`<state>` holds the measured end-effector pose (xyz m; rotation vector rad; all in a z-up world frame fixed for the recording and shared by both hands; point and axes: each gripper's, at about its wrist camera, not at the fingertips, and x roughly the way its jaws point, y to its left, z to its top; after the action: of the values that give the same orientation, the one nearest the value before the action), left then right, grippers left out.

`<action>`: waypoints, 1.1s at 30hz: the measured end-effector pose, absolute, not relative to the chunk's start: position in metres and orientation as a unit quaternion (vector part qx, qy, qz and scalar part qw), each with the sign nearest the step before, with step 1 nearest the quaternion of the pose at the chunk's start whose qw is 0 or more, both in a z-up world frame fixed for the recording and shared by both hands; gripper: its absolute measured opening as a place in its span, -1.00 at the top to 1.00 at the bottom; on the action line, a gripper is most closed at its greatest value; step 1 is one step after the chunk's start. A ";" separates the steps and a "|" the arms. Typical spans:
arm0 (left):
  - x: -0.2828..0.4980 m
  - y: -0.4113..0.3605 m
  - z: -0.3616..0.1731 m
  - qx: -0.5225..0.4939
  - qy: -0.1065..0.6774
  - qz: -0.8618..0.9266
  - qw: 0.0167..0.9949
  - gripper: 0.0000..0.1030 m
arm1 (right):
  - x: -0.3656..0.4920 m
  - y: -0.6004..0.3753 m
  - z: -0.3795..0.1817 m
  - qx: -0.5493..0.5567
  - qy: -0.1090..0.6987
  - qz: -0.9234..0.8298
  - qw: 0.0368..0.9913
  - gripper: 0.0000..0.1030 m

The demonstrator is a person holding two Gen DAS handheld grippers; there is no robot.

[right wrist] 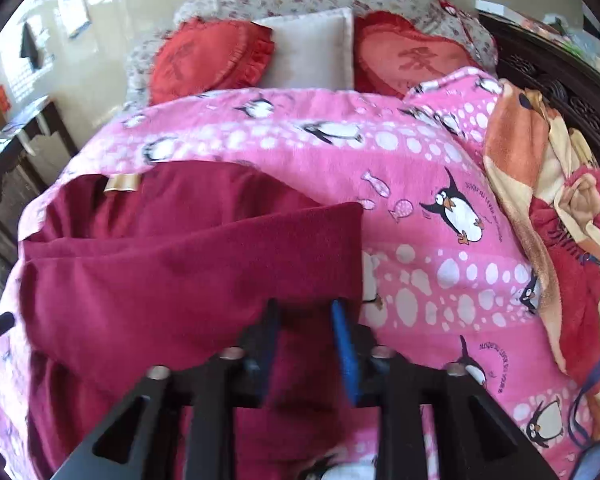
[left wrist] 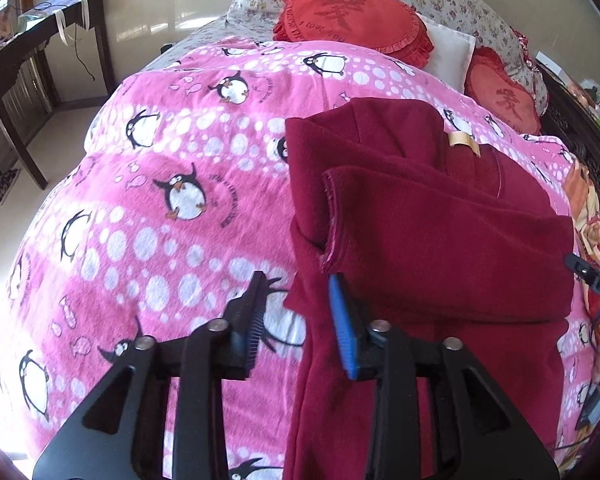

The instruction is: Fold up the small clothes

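On bed, atop pink penguin blanket (left wrist: 172,200): dark red garment (left wrist: 440,240), partly folded, one flap laid over the main body. Tan label (left wrist: 464,142) shows near its far edge; same label (right wrist: 122,183) seen from rt cam.

Left gripper (left wrist: 296,312): my jaws stand apart, nothing between them. Blue pad on one finger, dark pad on the other. They hang over the garment's left edge; one finger sits over blanket, the other over red cloth. Contact w/ cloth: can't tell.

Right gripper (right wrist: 306,334): jaws apart too, red cloth visible in the gap and under them. Whether cloth is actually pinched: can't tell, frame is blurred. Gripper sits at the near right corner of the folded flap (right wrist: 200,252). Tip of the other gripper just visible at far left edge of rt cam.

Far end of bed: two red frilled cushions (left wrist: 348,12) (left wrist: 500,94) w/ a white pillow (left wrist: 448,50) between them, floral pillows behind. Orange/red floral blanket (right wrist: 560,216) bunched along right side of bed, beside dark carved headboard (right wrist: 560,68). Dark side surface (left wrist: 40,40) stands left of bed, against wall.
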<state>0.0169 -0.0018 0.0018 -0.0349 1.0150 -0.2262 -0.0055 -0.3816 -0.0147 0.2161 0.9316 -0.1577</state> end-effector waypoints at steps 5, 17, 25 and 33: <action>0.004 0.002 -0.001 -0.016 0.484 -0.106 0.868 0.34 | -0.035 -0.366 -0.007 0.086 0.443 -0.054 0.891 0.01; -0.038 0.000 0.008 0.006 0.484 -0.120 0.867 0.34 | -0.067 -0.375 -0.003 0.131 0.476 -0.056 0.868 0.01; -0.077 -0.001 0.009 0.020 0.490 -0.143 0.859 0.34 | -0.137 -0.376 0.023 0.156 0.479 -0.038 0.863 -0.32; -0.110 0.012 -0.003 0.005 0.515 -0.148 0.844 0.34 | -0.172 -0.371 -0.011 0.162 0.481 -0.042 0.861 -0.31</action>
<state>-0.1095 0.0123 -0.0027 0.0101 1.0874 -0.3126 -0.1716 -0.3713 -0.0107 0.3398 1.0094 -0.0889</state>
